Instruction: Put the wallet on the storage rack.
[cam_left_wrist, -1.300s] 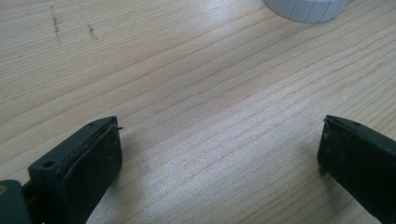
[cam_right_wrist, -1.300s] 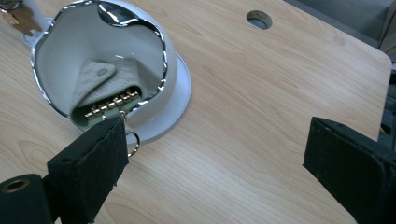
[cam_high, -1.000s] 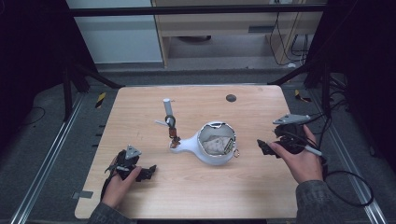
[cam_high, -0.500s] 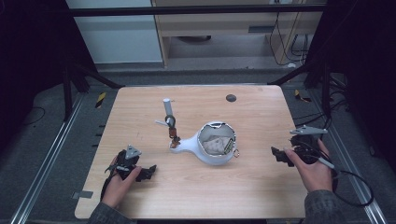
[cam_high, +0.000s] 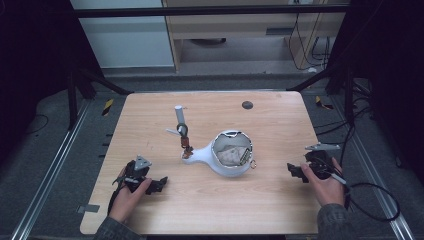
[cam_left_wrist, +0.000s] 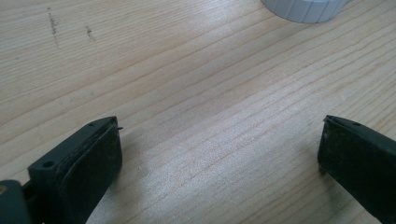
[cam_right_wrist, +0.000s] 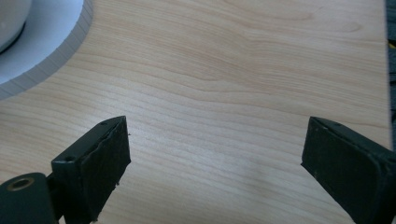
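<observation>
Near the table's (cam_high: 150, 120) front corners both tools are just parked: left gripper (cam_high: 159, 185) and right gripper (cam_high: 294, 171) sit low with jaws spread wide and nothing between them, while the white ladle-shaped bowl (cam_high: 231, 156) lies mid-table between them, its neck pointing left toward a small upright tube (cam_high: 179, 116). If the bowl's the next grab, I'd go in with the right one since its view already catches the white rim (cam_right_wrist: 56, 46) close by. Clamp the rim wall squarely, not the crumpled stuff inside (cam_high: 230, 154), and steady the neck with the left so it doesn't spin.
</observation>
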